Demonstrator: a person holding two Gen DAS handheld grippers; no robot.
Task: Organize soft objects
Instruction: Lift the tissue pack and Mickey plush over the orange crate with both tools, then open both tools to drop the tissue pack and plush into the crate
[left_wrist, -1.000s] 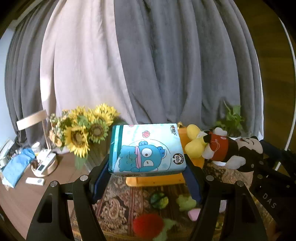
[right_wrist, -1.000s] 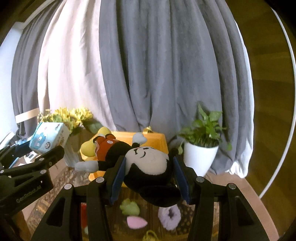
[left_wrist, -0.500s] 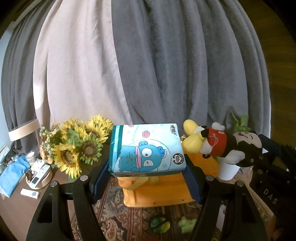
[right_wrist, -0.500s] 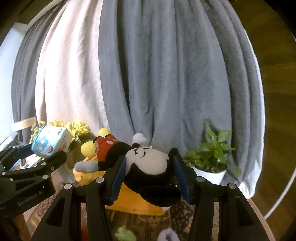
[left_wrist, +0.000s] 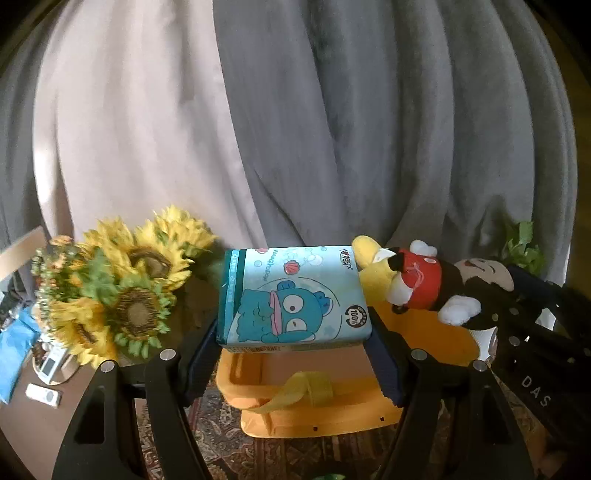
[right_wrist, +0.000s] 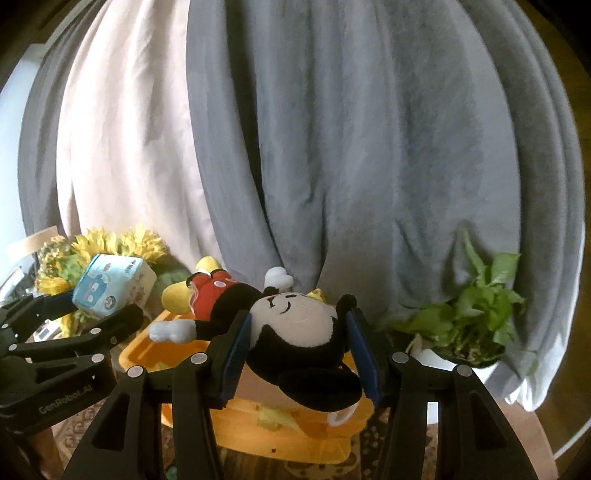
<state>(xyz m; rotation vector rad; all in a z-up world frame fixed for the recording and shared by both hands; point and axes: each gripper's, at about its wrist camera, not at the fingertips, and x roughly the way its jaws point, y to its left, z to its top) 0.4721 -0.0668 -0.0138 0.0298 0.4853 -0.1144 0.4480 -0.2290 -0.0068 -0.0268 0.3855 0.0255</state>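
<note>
Jaws of the left gripper (left_wrist: 293, 349) pinch a tissue pack (left_wrist: 291, 297) by its two short ends, the pack lying flat and crosswise between the blue pads, printed face up, its front edge level with the fingertips and its bulk reaching forward past them. Jaws of the right gripper (right_wrist: 299, 350) clamp a mouse plush (right_wrist: 291, 332) at the head, one pad on each side of the face, the black ears bulging out behind and below the pads. Body, red shorts and yellow shoes of the plush stretch away to the left, one white glove raised, the other hanging beside the left finger. Both loads hang above an orange bin (left_wrist: 325, 402) with a yellow strap (left_wrist: 299, 387) draped inside; the pack sits over the bin's near left part, the plush over its right side. Bin rests on a patterned rug (left_wrist: 229, 435). Sunflowers (left_wrist: 125, 291) stand to the left of the pack, a potted plant (right_wrist: 469, 314) to the right of the plush, grey and pale curtains (right_wrist: 332, 147) behind. From the right wrist view the left gripper and its pack appear at far left, just beside the plush's shoes
</note>
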